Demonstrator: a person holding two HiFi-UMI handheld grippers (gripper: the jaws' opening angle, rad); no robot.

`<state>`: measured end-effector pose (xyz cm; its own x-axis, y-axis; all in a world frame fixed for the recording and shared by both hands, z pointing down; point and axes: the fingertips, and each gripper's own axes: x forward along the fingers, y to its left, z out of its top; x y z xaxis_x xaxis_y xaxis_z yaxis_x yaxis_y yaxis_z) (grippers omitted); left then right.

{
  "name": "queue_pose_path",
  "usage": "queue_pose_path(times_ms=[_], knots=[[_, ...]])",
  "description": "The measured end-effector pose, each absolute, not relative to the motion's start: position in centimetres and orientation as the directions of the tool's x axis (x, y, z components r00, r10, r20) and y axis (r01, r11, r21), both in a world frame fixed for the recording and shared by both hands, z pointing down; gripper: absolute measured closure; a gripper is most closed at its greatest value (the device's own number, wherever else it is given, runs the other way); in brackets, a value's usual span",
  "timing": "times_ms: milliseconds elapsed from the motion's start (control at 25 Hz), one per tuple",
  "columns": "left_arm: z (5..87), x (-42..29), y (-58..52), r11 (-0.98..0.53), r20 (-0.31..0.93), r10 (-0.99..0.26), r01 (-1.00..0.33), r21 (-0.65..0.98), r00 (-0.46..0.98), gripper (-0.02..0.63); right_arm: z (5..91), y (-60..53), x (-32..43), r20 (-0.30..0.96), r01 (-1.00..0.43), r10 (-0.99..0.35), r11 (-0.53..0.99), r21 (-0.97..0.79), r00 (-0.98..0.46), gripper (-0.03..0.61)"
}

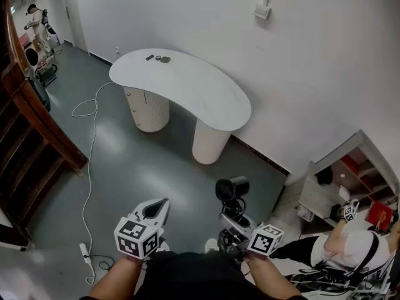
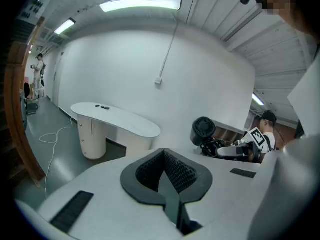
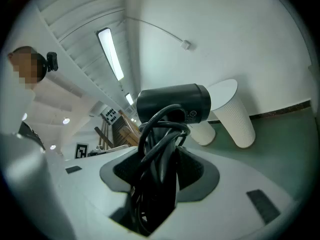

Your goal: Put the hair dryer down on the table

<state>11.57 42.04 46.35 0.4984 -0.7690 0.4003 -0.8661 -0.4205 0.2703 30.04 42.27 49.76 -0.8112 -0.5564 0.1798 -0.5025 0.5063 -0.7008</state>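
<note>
Left hand-held gripper [image 2: 165,174]: at 7 o'clock in the head view; jaws pressed together, nothing between the pads.
Left marker cube [image 1: 136,237]: on the rear of the left hand-held gripper, just ahead of the forearm.
Right hand-held gripper [image 3: 160,169]: at 5 o'clock in the head view; jaws pinch the handle of the hair dryer together with its cord.
Right marker cube [image 1: 265,239]: on the rear of the right hand-held gripper.
Hair dryer [image 3: 172,103]: black; handle between the right jaws, barrel lying crosswise above them. Held in the air over the floor, well apart from the desk.
Cord [image 3: 150,149]: black, looped around the handle and caught inside the grip.
Power strip [image 1: 84,252]: white, on the floor at 7 o'clock, left of the left hand-held gripper.
Second person [image 1: 350,242]: at 4 o'clock, low in the frame, beside a shelf unit [image 1: 359,167].
Floor [image 1: 137,161]: grey, glossy.
Cable [image 1: 90,136]: white, running from the power strip up the floor to 10 o'clock.
Staircase [image 1: 31,124]: dark wood, at 9 o'clock.
Desk [image 1: 187,86]: white, kidney-shaped top on two ribbed round pedestals, at 12 o'clock against the wall.
Small dark items [image 1: 159,59]: on the far left end of the desk; type cannot be told.
Far person [image 1: 34,20]: at 10 o'clock, in the top corner.
</note>
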Motion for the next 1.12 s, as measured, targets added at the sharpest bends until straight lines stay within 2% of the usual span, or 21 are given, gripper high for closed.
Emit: queue_pose_path(times_ms=[440,760,1120], knots=[[46.9,10.6,42.2,-0.429,0.387,-0.771,-0.861,0.272,0.506,0.603,50.0,42.9,28.9,0.175,-0.506,-0.561,0.513,-0.693,-0.809,0.386],[47.0,9.3,42.5,-0.440,0.387,-0.764,-0.856,0.272,0.516,0.603,48.3,43.2,27.3,0.105,-0.440,-0.542,0.537,-0.719,-0.834,0.385],[46.7,2.8,43.6,-0.453,0.364,-0.770,-0.851,0.264,0.523,0.603,48.0,44.2,21.3,0.092,-0.434,-0.559,0.519,-0.736,-0.824,0.385]])
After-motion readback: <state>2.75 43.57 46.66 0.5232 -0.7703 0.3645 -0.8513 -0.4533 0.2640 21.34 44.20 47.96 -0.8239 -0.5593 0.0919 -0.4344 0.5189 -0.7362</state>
